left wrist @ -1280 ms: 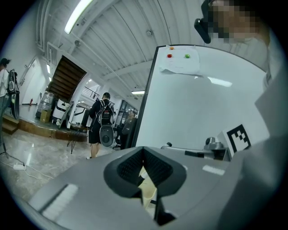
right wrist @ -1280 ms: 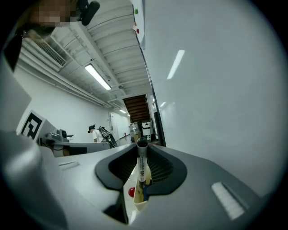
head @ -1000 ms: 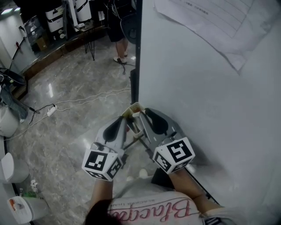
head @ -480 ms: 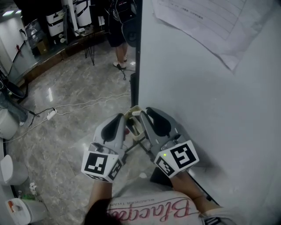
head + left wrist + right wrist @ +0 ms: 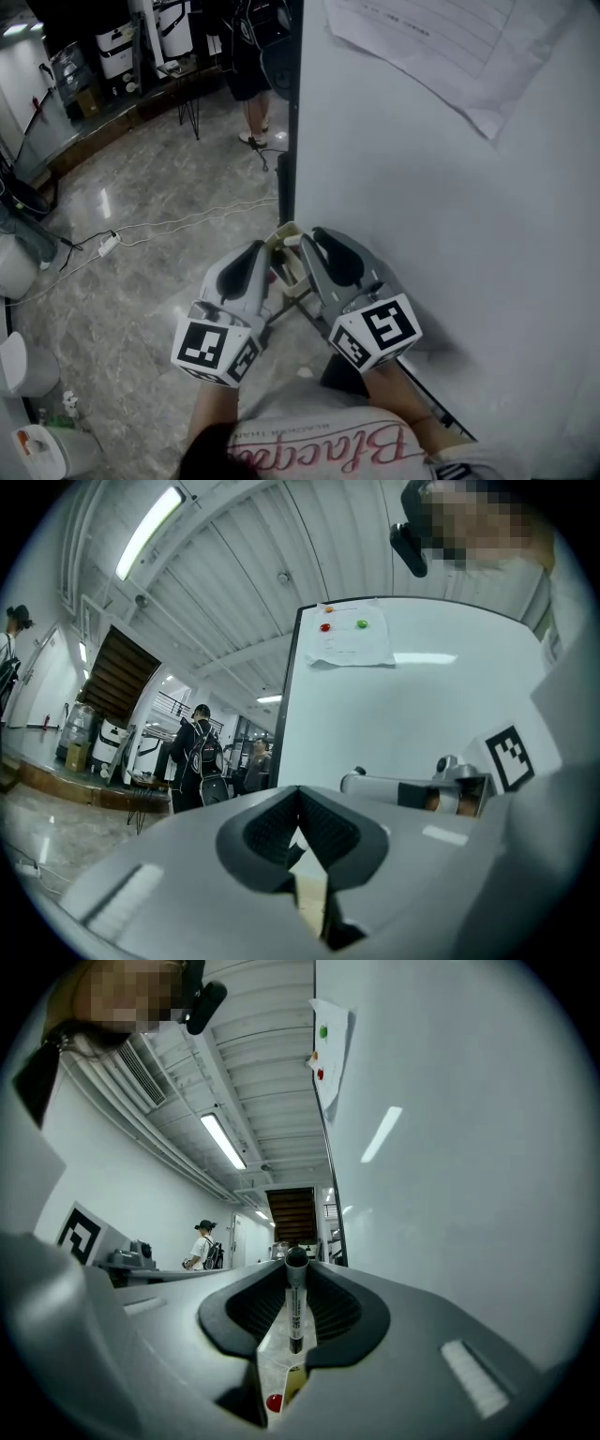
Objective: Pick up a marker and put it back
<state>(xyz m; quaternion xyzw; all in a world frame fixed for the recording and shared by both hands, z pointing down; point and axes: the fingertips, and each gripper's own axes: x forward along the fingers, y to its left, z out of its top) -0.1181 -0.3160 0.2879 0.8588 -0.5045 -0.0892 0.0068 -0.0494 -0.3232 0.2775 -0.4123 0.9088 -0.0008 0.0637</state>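
Along the right side of the head view, a white whiteboard (image 5: 441, 234) is filling most of the frame, and a sheet of paper (image 5: 422, 37) is hanging on its upper part with one corner curling away. Left of the board, a grey polished floor (image 5: 169, 141) is stretching back towards dark furniture, with a pale cable (image 5: 187, 217) trailing across it and a person in dark clothes (image 5: 246, 56) standing at the far end.

Low in the middle, the two hand-held tools are pointing side by side at the board's lower corner, each carrying its black-and-white marker cube. The left gripper (image 5: 265, 251) is sitting just beside its partner; in the left gripper view (image 5: 300, 794) its jaws are meeting at the tips, with nothing pressed between them. The right gripper (image 5: 305, 246) is lying close against the board, and in the right gripper view (image 5: 294, 1271) its jaws are pressing in on a marker (image 5: 294, 1307).

A cream tray (image 5: 286, 234) is sitting at the board's bottom edge, right at both sets of tips. The marker, grey-bodied with a dark cap, is standing upright between the right pads, above the tray and close to the board. Beneath it, a small red round piece (image 5: 273, 1402) is lying in the tray.
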